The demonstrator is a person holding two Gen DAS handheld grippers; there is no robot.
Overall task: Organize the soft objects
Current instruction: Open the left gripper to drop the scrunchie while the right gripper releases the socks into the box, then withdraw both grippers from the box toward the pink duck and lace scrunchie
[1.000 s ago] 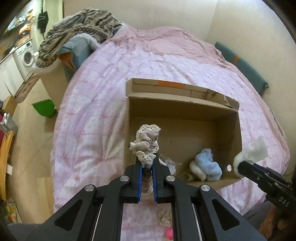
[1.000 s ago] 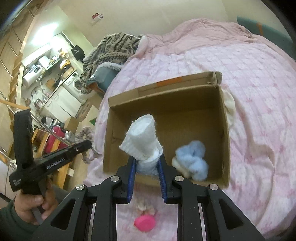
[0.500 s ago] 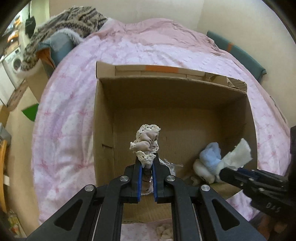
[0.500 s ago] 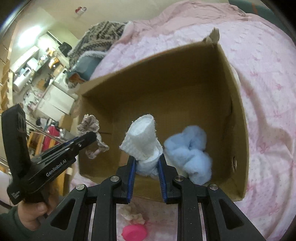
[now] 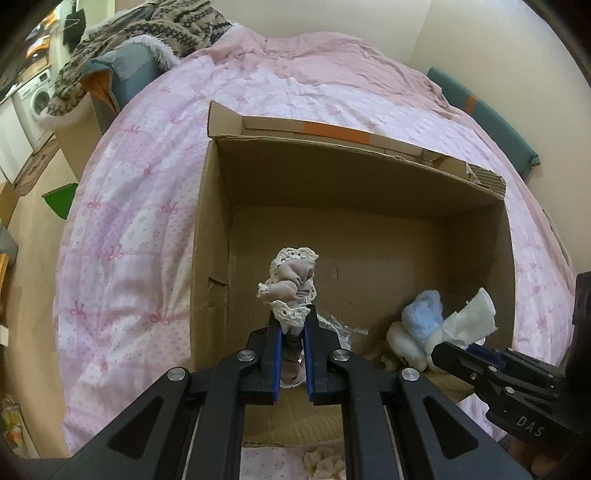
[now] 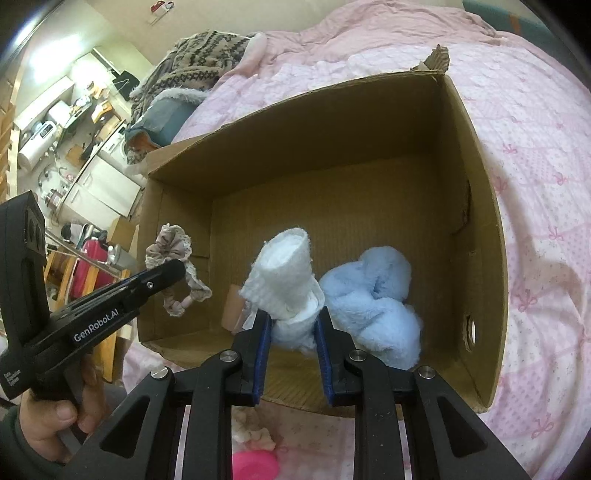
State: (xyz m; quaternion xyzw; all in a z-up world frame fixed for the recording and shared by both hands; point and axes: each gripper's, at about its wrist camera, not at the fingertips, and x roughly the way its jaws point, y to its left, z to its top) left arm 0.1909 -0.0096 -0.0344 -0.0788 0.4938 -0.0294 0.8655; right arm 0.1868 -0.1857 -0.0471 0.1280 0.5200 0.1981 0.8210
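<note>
An open cardboard box (image 5: 369, 192) (image 6: 480, 221) lies on a pink bed. My left gripper (image 5: 292, 321) is shut on a beige scrunchie with lace trim (image 5: 291, 280), held over the box's near left side. The same scrunchie (image 6: 173, 251) shows in the right wrist view at the left gripper's tip (image 6: 173, 267). My right gripper (image 6: 294, 314) is shut on a rolled white sock (image 6: 284, 269), also over the box; the sock (image 5: 472, 317) appears at the right of the left wrist view. A fluffy light-blue item (image 6: 373, 295) (image 5: 421, 314) lies on the box floor.
A cream scrunchie (image 6: 255, 434) (image 5: 325, 461) and a pink object (image 6: 255, 465) lie on the pink quilt (image 5: 140, 221) before the box. Patterned blankets (image 5: 147, 26) pile at the bed's far left. A hand (image 6: 55, 417) grips the left tool. A green bin (image 5: 61, 199) stands on the floor.
Both grippers have come down and closer to the box with their items, so the box now fills each view. Grips are unchanged.
</note>
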